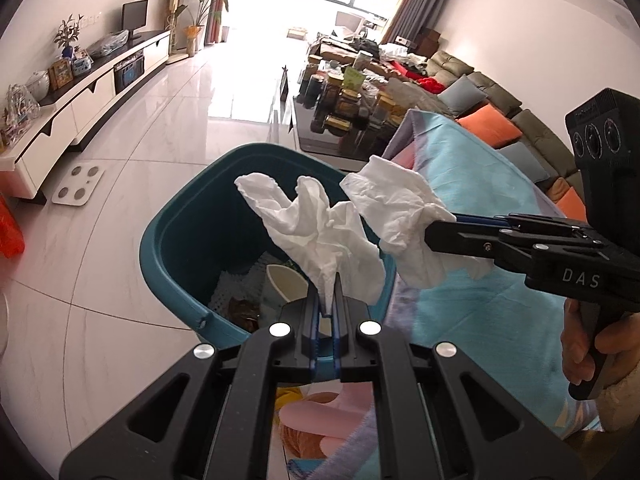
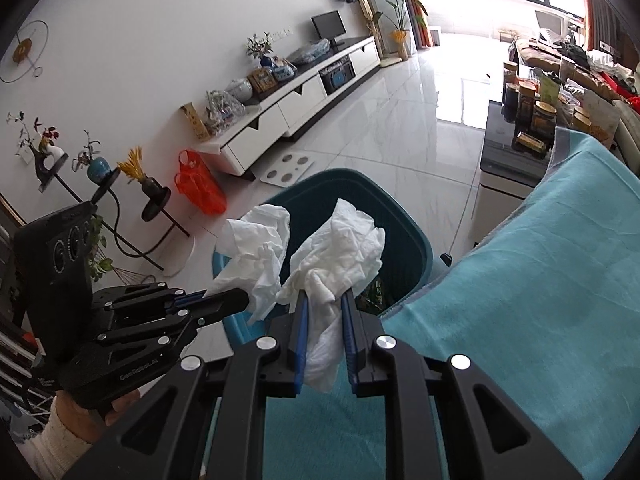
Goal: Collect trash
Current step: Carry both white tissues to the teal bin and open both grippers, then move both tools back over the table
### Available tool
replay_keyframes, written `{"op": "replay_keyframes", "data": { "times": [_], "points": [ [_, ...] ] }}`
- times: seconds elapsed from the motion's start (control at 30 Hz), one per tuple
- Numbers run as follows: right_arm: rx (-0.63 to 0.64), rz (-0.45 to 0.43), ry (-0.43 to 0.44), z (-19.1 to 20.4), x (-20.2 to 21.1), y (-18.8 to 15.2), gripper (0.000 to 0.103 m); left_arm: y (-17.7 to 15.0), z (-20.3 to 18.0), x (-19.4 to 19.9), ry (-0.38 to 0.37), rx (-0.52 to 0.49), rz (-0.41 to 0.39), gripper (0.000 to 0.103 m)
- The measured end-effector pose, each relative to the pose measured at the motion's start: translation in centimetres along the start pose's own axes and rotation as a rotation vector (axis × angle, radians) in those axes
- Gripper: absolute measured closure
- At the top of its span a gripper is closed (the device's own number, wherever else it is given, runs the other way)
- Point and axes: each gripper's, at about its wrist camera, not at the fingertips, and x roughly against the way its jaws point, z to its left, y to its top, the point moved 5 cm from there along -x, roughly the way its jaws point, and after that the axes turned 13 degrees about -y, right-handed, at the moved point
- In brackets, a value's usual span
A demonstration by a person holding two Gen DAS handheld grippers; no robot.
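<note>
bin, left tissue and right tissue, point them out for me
bin [image 1: 168, 240], left wrist view, left rim
left tissue [image 1: 308, 228], left wrist view, crumpled middle
right tissue [image 2: 344, 252], right wrist view, crumpled middle

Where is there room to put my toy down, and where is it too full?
Bare room: the white floor between the TV cabinet and the teal bin, and the blue cloth right of the bin. Crowded: the dark table packed with jars, and the bin, with both tissue-holding tongs over it.
</note>
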Motion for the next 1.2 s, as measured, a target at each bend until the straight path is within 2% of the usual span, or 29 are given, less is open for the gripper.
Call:
{"op": "replay_keyframes", "data": {
  "times": [0.3,0.43,0.6,0.7,0.97,1.07,1.2],
  "points": [
    [-0.006,0.069,-0.046,0.6,-3.0,0.8,0.084,0.0,2.0,-2.2,0.037,0.027,0.037,0.097],
    [0.004,0.084,-0.062,1.0,-3.8,1.2,0.083,0.0,2.4,-3.2,0.047,0.03,0.05,0.092],
    [0.007,0.086,-0.069,1.2,-4.1,1.5,0.083,0.2,2.9,-4.4,0.056,0.045,0.06,0.092],
    [-0.004,0.083,-0.069,0.9,-4.1,1.5,0.082,0.3,3.1,-4.8,0.061,0.053,0.056,0.086],
    [-0.026,0.049,-0.042,0.1,-2.2,0.6,0.081,0.7,2.2,-3.4,0.049,0.031,-0.006,0.07],
    [-0.027,0.002,-0.022,-0.2,0.0,0.1,0.075,1.0,1.1,-2.0,0.038,-0.01,-0.046,0.065],
    [-0.03,-0.058,-0.016,-1.4,3.1,-0.6,0.075,1.3,-1.6,-0.4,0.009,-0.081,-0.087,0.058]
  ]
}}
